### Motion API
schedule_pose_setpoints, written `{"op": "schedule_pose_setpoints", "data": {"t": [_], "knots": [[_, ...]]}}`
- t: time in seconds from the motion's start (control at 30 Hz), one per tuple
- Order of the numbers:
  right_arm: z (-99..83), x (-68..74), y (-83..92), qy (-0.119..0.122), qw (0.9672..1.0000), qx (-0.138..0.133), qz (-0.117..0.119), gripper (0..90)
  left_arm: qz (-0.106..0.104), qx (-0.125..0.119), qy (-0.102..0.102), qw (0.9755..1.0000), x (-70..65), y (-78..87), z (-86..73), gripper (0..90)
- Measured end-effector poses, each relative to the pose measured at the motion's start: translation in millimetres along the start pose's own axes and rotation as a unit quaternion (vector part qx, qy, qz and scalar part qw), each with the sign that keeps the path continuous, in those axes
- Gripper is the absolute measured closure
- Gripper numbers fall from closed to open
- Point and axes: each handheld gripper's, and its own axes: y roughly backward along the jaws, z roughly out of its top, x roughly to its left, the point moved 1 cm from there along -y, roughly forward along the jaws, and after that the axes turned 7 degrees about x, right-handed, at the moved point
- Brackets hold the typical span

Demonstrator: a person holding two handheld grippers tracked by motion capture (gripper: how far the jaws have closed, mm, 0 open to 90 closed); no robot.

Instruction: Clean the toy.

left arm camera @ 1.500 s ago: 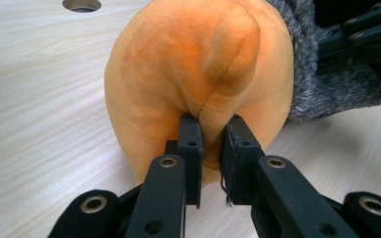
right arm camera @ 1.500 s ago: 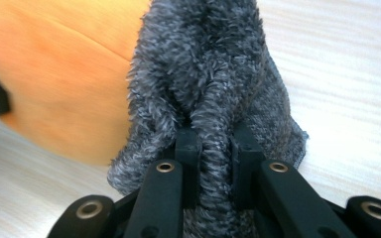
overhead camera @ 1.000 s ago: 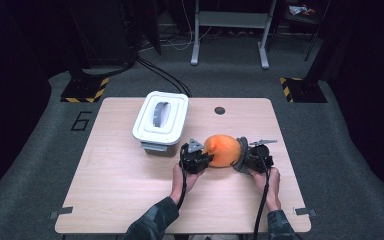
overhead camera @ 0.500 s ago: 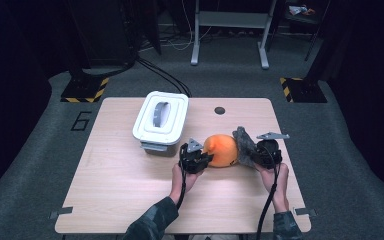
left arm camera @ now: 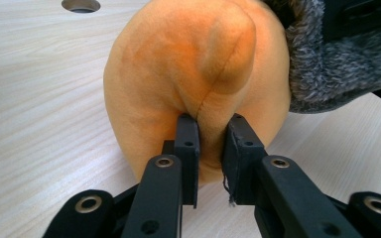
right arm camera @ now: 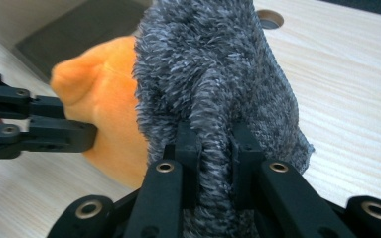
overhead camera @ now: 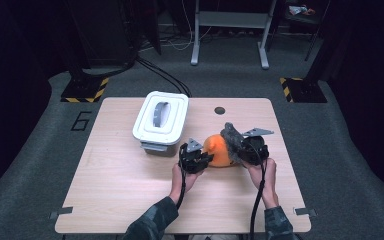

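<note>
An orange plush toy (overhead camera: 215,151) lies on the table right of centre. My left gripper (overhead camera: 207,159) is at its left side. In the left gripper view its jaws (left arm camera: 211,131) pinch a fold of the orange plush (left arm camera: 178,64); they have just been opening a little, and the fold is still pressed between the pads. A grey fuzzy cloth (overhead camera: 231,136) covers the toy's right side. My right gripper (overhead camera: 237,147) is shut on it, and in the right gripper view the grey cloth (right arm camera: 213,64) bunches between the jaws (right arm camera: 213,141), with the orange plush (right arm camera: 109,99) behind.
A white lidded container (overhead camera: 147,131) with a grey handle stands on the table behind and left of the toy. A round hole (overhead camera: 219,110) sits near the wooden table's (overhead camera: 120,190) far edge. Dark floor, cables and stands surround the table.
My right gripper has risen and drawn back to the right with the grey cloth, pulling it up off the toy. The left gripper has stayed in place.
</note>
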Motion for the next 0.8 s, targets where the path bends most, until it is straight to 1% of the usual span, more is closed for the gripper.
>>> {"op": "schedule_pose_setpoints", "data": {"t": [0.03,0.1,0.13,0.17,0.2,0.23,0.27,0.3,0.33,0.37,0.43,0.47,0.5,0.53,0.6,0.63,0.67,0.73,0.8], "knots": [[-1.0,-2.3,-0.8,0.001,1.0000,0.001,0.000,78.4,-0.001,-0.002,0.000,1.0000,-0.3,0.0,0.1,73.7],[-2.7,-4.8,-2.1,-0.006,1.0000,0.000,0.000,78.4,0.001,-0.005,-0.005,1.0000,-0.8,0.0,0.1,63.3],[-3.1,-6.0,-2.7,-0.010,0.9999,0.000,-0.001,78.4,0.003,-0.004,-0.011,0.9999,-0.7,0.2,-0.3,59.7],[-3.7,-7.8,-3.0,-0.008,1.0000,0.002,-0.001,78.4,0.007,-0.004,-0.015,0.9999,-0.9,0.3,-1.1,56.3],[-4.1,-8.9,-3.4,-0.011,0.9999,0.001,0.000,78.4,0.014,-0.003,-0.018,0.9997,-1.2,-0.1,-1.8,53.1],[-4.0,-8.9,-4.1,-0.017,0.9998,0.000,0.000,78.4,0.021,0.003,-0.028,0.9994,-1.4,-1.0,-2.3,49.8],[-3.8,-9.7,-4.9,-0.016,0.9999,-0.001,0.001,78.4,0.030,0.009,-0.039,0.9988,-1.5,-2.5,-2.6,47.3],[-3.8,-10.6,-5.1,-0.011,0.9999,-0.001,0.001,78.4,0.040,0.014,-0.050,0.9979,-2.2,-4.6,-2.9,45.2],[-3.5,-10.4,-5.2,-0.013,0.9999,0.001,0.001,78.4,0.050,0.018,-0.060,0.9968,-2.9,-6.6,-3.5,43.7],[-3.3,-10.8,-5.6,-0.012,0.9999,0.000,0.002,78.4,0.055,0.019,-0.066,0.9961,-3.4,-8.2,-3.9,44.1],[-3.0,-9.8,-5.9,-0.013,0.9999,-0.001,0.002,78.4,0.064,0.016,-0.076,0.9950,-5.8,-9.8,-3.8,48.3],[-2.9,-10.4,-6.0,-0.008,1.0000,-0.001,0.000,78.4,0.069,0.017,-0.083,0.9940,-6.8,-10.4,-3.5,51.8],[-3.0,-10.2,-6.0,-0.009,1.0000,-0.002,-0.002,78.4,0.076,0.018,-0.089,0.9930,-7.9,-10.6,-3.4,56.8],[-3.3,-9.8,-5.9,-0.014,0.9999,-0.003,0.001,78.4,0.078,0.017,-0.091,0.9927,-8.3,-11.1,-3.5,61.4],[-3.7,-10.3,-5.1,-0.014,0.9999,-0.005,0.005,78.5,0.074,0.016,-0.085,0.9935,-8.1,-11.1,-3.8,69.1],[-4.1,-10.7,-4.5,-0.015,0.9998,-0.007,0.009,78.5,0.068,0.015,-0.081,0.9942,-7.2,-10.8,-4.0,71.5],[-4.8,-10.5,-2.6,-0.021,0.9997,-0.008,0.011,78.5,0.061,0.013,-0.073,0.9954,-5.9,-10.0,-4.3,73.8],[-6.6,-11.4,1.1,-0.019,0.9996,-0.016,0.016,78.5,0.052,0.010,-0.061,0.9967,-4.0,-8.6,-4.8,76.9],[-7.7,-10.5,5.3,-0.018,0.9995,-0.019,0.018,78.5,0.043,0.009,-0.056,0.9975,-3.2,-6.3,-4.3,78.8]]}}
